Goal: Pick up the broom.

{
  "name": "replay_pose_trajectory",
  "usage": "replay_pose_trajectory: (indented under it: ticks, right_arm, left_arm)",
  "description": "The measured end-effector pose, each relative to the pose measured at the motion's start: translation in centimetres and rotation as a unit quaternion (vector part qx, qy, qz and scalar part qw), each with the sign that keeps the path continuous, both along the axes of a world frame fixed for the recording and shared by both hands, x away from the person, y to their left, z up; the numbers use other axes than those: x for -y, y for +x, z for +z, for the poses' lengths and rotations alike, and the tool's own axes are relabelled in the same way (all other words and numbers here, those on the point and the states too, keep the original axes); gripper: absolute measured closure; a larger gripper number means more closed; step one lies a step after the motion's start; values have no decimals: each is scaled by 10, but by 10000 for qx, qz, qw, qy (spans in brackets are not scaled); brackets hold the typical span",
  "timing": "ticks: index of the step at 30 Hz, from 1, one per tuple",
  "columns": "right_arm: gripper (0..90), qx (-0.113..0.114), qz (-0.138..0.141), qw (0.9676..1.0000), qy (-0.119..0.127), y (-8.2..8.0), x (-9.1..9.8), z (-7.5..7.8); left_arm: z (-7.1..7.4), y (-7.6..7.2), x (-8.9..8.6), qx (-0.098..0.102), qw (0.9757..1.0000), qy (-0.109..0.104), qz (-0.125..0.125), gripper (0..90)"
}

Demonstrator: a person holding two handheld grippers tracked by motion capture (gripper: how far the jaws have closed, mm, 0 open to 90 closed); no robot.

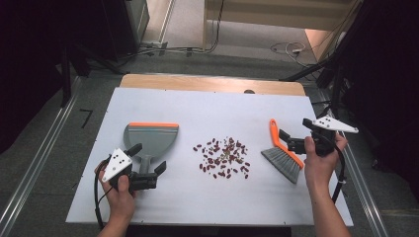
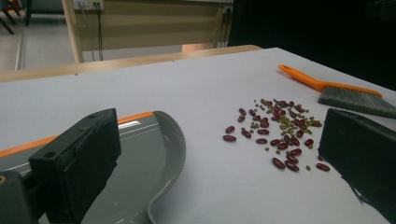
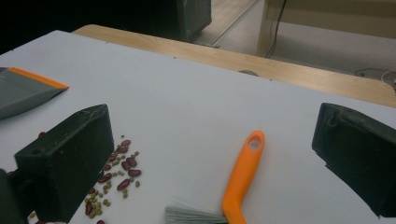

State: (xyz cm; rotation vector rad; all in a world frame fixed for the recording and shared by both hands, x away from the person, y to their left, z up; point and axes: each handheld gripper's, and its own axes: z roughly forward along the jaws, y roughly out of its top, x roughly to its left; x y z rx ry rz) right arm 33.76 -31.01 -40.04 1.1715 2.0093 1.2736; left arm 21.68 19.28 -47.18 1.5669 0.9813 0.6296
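Both grippers are wide open with nothing in them, left gripper [image 1: 149, 166] right over the dustpan [image 1: 151, 138] handle, right gripper [image 1: 290, 139] beside the brush [image 1: 282, 157], beans [image 1: 223, 158] scattered between.

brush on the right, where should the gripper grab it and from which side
Probably the orange handle of the brush, from above with the right gripper: it lies flat, bare and narrow enough for the open fingers, while the grey bristles would splay.

High view overhead looking fwd/down, tongs cams low, close, all share beans [image 1: 223, 157].
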Motion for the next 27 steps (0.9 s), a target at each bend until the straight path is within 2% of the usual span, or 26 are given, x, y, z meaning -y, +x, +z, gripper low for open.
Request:
replay_pose_trajectory:
  ticks: [7,12,15,19,27]
  right_arm:
    - [0,-310,-111,9992,-244,22,-5,-1]
    - [0,-569,-67,9975,-424,35,-8,-6]
    - [0,-746,-56,9964,-392,43,-8,-11]
    - [38,-1057,-35,9933,-466,52,-11,-21]
    - [51,-1368,7,9883,-674,60,-16,-33]
  left_arm:
    - [0,1,-1,-10,10000,-28,11,0]
    - [0,1,-2,-29,10000,-10,11,0]
    - [0,1,-2,-28,10000,1,2,0]
    - [0,1,-2,-33,10000,12,-7,0]
    - [-1,1,-2,-48,10000,19,-22,0]
